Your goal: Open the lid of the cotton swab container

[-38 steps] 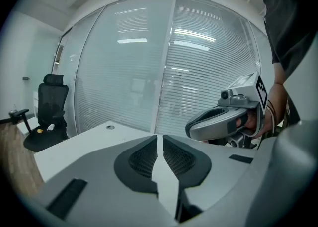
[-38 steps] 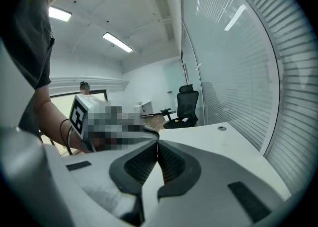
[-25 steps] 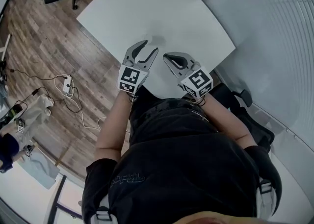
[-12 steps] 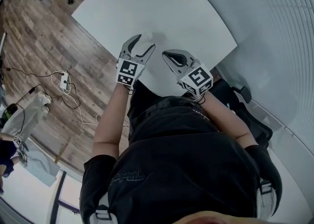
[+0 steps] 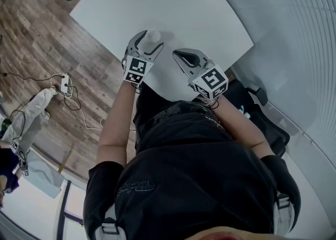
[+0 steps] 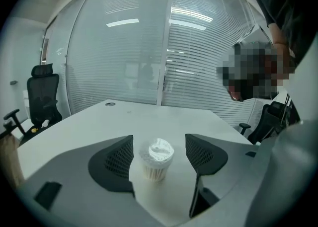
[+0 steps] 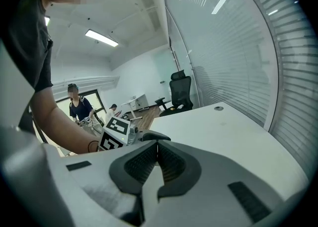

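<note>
Near my edge of the white table (image 5: 199, 18) stands the cotton swab container (image 6: 156, 157), upright and on its own. It's a small round see-through tub, and you can see the pale swab sticks packed standing up inside through the wall. The white lid is still on, slightly wider than the tub, with a bit of moulded relief on top that I can't make out any better than that. My left gripper (image 5: 151, 40) is around it, so the tub is right between the two dark ribbed pads (image 6: 115, 159). The jaws have just been opening wide and neither pad touches it, with table showing on both sides and the tub a bit closer to the left pad. My right gripper (image 7: 157, 156) hangs just beside it over the same edge of the table, jaws closed tight together with nothing in them. Further out there's a black office chair (image 6: 42, 99) past the far side of the table and a glass wall with blinds (image 6: 208, 47).
</note>
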